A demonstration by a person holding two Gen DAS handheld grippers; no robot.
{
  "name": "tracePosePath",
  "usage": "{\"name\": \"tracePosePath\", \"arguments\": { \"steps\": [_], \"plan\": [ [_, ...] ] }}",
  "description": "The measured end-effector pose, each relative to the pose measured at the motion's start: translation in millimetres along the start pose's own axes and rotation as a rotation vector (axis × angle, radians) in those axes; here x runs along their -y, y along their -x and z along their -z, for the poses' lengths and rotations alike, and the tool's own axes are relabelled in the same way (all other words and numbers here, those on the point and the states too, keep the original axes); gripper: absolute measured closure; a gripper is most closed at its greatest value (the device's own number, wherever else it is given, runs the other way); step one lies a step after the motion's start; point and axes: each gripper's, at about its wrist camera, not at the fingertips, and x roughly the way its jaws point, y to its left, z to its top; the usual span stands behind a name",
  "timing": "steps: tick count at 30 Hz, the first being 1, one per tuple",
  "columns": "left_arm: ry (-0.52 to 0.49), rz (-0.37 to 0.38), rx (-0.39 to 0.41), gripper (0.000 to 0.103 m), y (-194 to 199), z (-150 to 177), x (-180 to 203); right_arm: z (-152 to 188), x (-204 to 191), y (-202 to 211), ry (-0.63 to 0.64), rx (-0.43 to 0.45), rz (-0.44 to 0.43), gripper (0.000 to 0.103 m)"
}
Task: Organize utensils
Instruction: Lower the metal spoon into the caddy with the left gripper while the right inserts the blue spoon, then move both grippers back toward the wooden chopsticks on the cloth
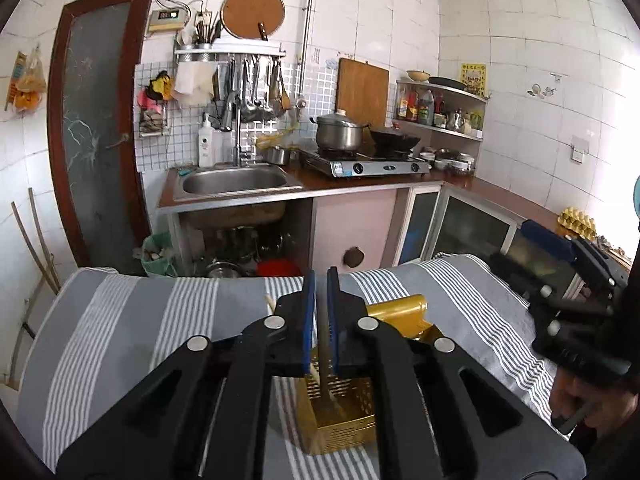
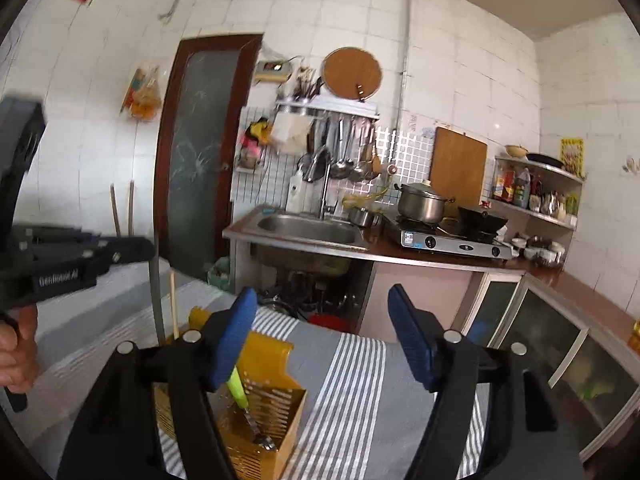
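A yellow perforated utensil holder (image 1: 344, 420) (image 2: 276, 408) stands on a table under a grey striped cloth (image 1: 140, 340) (image 2: 352, 380). My left gripper (image 1: 321, 276) (image 2: 148, 246) hovers over the holder. Its blue pads are nearly together on a thin grey utensil handle (image 1: 322, 344) (image 2: 157, 296) that stands upright in the holder. A wooden chopstick (image 1: 269, 302) (image 2: 173, 304) leans in the holder beside it. My right gripper (image 2: 322, 292) (image 1: 512, 244) is open wide just right of the holder, with nothing between its fingers. A green-handled fork (image 2: 237, 386) lies tilted inside the holder, below the right gripper's left pad.
Beyond the table run a counter with a steel sink (image 1: 236, 180) (image 2: 308, 228), a gas stove (image 1: 360, 164) with a pot and a wok, and a corner shelf of bottles (image 1: 436, 108). A dark glass door (image 1: 96, 120) stands at the left. A person's hand (image 1: 576, 396) (image 2: 16, 352) holds each gripper.
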Motion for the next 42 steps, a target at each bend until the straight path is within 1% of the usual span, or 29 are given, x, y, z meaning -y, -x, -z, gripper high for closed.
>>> {"name": "tracePosePath", "arguments": {
  "steps": [1,2,3,4,6,10,13,15,17,20,22,25,30,34,35,36,40,42],
  "plan": [
    [0.003,-0.003,0.008,0.085,6,0,-1,-1,2,5,0.0,0.003,0.007,0.036],
    [0.005,-0.005,0.012,0.081,11,0,-2,-2,4,8,0.002,0.006,0.013,0.036],
    [0.011,-0.012,0.018,0.074,18,1,-3,-1,6,15,0.0,0.008,0.019,0.036],
    [0.015,-0.016,0.021,0.072,23,1,-5,-1,8,21,-0.004,0.007,0.023,0.036],
    [0.013,-0.027,0.031,0.071,42,5,-5,2,11,34,-0.013,0.006,0.033,0.035],
    [0.008,-0.068,0.043,0.067,82,23,-7,18,26,73,-0.07,-0.022,0.049,0.035],
    [0.019,-0.111,0.017,0.064,115,54,-9,41,34,100,-0.098,-0.065,0.061,0.035],
    [0.029,-0.126,-0.014,0.062,128,74,-8,66,40,118,-0.127,-0.12,0.065,0.035],
    [0.044,-0.148,-0.051,0.06,143,102,-8,89,45,132,-0.163,-0.169,0.068,0.035],
    [0.069,-0.168,-0.109,0.059,157,140,-4,132,49,151,-0.202,-0.264,0.064,0.035],
    [0.091,-0.163,-0.143,0.059,161,158,-2,153,51,158,-0.222,-0.312,0.052,0.035],
    [0.117,-0.164,-0.186,0.059,166,184,4,175,51,169,-0.233,-0.348,0.041,0.036],
    [0.145,-0.143,-0.237,0.058,157,196,18,196,49,176,-0.243,-0.388,0.002,0.036],
    [0.113,-0.099,-0.258,0.057,145,199,41,199,48,175,-0.237,-0.405,-0.001,0.038],
    [0.101,-0.084,-0.263,0.057,141,200,46,198,45,172,-0.229,-0.416,0.0,0.042],
    [0.093,-0.075,-0.267,0.057,137,200,50,196,43,170,-0.22,-0.422,0.0,0.044],
    [0.095,-0.023,-0.317,0.057,115,207,60,192,36,163,-0.213,-0.437,0.0,0.048],
    [0.081,-0.02,-0.347,0.057,103,209,63,191,31,155,-0.215,-0.448,-0.001,0.053]
  ]
}}
